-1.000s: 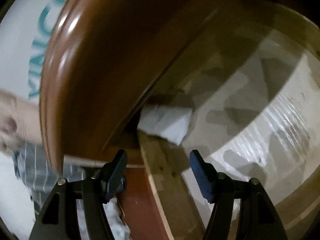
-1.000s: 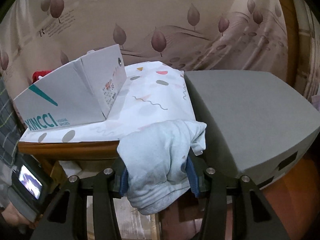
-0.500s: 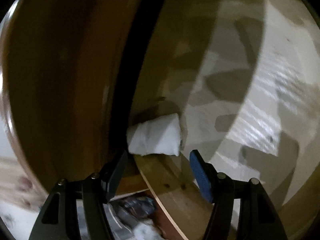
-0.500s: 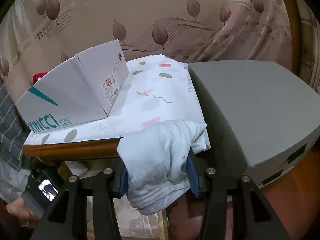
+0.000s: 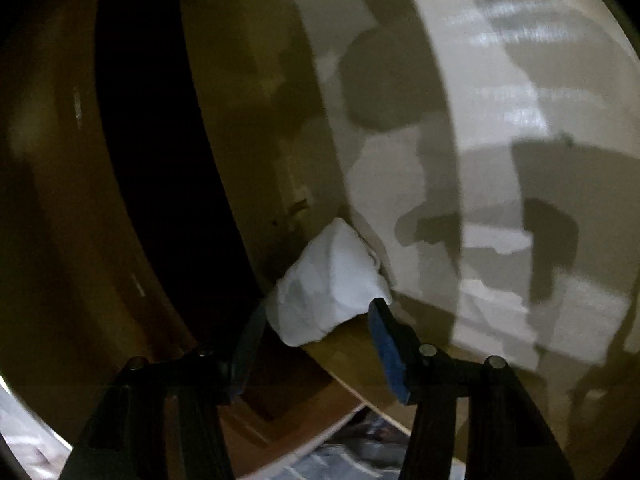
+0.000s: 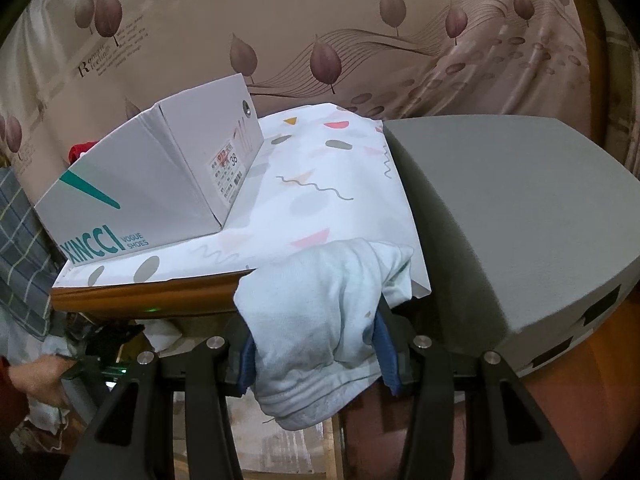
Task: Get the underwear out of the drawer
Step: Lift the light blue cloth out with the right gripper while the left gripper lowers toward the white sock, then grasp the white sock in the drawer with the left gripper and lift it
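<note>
Underwear (image 6: pixel 320 320) clamped between right fingers (image 6: pixel 382 344); left fingers (image 5: pixel 386 344) closing.

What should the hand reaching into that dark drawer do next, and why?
Probably ease the left hand-held gripper a little further forward as its jaws close. The white folded underwear lies in the drawer's corner, just ahead of the blue pads and not yet pinched. The right hand-held gripper is already shut on a pale garment, so this grab falls to the left.
</note>
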Demonstrator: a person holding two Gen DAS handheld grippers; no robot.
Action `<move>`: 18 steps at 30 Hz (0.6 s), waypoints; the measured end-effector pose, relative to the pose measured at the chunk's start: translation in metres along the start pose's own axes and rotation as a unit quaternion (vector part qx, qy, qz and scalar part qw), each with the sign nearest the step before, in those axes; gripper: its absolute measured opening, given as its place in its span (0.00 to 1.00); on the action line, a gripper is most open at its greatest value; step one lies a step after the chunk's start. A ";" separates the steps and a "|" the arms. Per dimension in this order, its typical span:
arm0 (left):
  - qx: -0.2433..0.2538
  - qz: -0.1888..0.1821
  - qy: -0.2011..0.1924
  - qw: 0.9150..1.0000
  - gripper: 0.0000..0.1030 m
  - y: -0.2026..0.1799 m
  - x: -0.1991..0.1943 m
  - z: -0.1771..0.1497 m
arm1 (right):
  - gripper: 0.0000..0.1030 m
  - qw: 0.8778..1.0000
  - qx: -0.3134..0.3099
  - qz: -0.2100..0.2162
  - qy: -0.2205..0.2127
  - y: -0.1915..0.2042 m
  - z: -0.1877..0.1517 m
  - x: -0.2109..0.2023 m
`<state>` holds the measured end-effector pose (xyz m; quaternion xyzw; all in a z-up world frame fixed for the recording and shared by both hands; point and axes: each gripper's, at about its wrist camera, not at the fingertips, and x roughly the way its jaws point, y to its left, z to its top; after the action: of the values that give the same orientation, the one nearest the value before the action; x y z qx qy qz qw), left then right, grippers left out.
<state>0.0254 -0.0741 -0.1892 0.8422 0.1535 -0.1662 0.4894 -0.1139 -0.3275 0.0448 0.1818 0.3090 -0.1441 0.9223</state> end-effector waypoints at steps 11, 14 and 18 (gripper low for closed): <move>0.176 0.059 -0.018 0.982 0.53 -0.026 0.014 -0.003 | 0.44 1.000 0.000 0.012 0.010 0.003 -0.001 0.004; 0.209 0.055 -0.017 0.976 0.53 -0.030 0.018 -0.003 | 0.44 1.000 -0.003 0.015 0.010 0.006 -0.002 0.005; 0.249 0.049 -0.011 0.967 0.53 -0.029 0.024 -0.006 | 0.44 1.000 -0.012 0.017 0.011 0.011 -0.003 0.005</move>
<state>0.0353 -0.0531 -0.2195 0.9421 0.0603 -0.1846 0.2733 -0.1076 -0.3176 0.0422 0.1772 0.3181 -0.1222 0.9233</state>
